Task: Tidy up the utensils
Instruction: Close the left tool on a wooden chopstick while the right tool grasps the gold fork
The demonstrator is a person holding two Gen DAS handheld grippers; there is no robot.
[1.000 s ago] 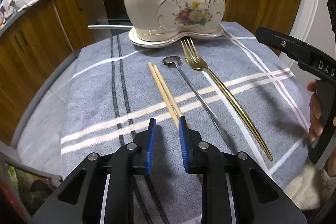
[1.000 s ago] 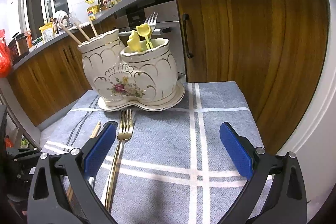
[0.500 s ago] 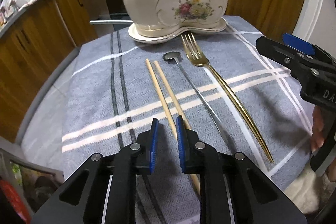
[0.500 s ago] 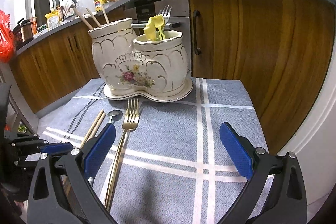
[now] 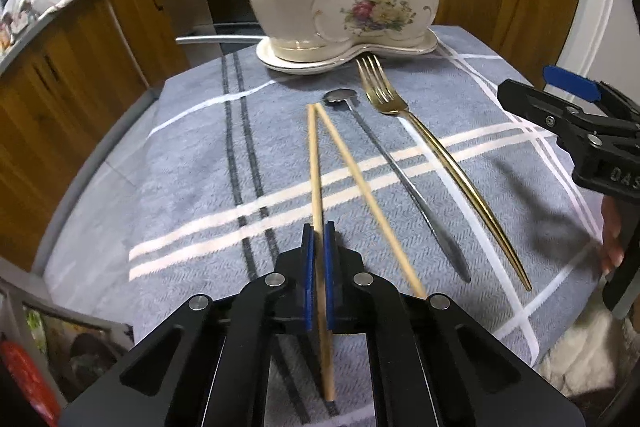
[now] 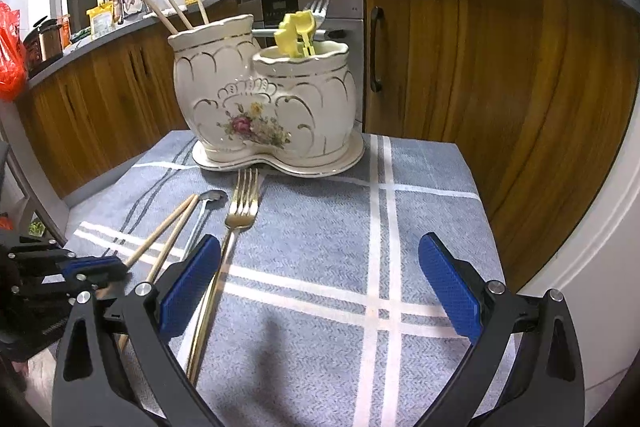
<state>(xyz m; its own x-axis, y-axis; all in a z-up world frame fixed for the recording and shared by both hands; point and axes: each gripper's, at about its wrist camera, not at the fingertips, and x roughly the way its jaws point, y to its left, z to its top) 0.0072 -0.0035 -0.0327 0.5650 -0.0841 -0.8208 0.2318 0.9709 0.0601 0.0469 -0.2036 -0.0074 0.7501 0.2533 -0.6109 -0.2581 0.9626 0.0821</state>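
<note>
While left gripper pinches one chopstick, second chopstick, spoon, fork alongside, right gripper fingers spread wide.

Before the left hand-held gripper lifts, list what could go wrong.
1. The left hand-held gripper is shut on only one chopstick; the second chopstick lies free on the cloth and may be left behind or nudged.
2. The grip sits near one end, so the long stick may droop or swing.
3. The tall pot of the ceramic holder already holds chopsticks, which could block insertion.
</note>
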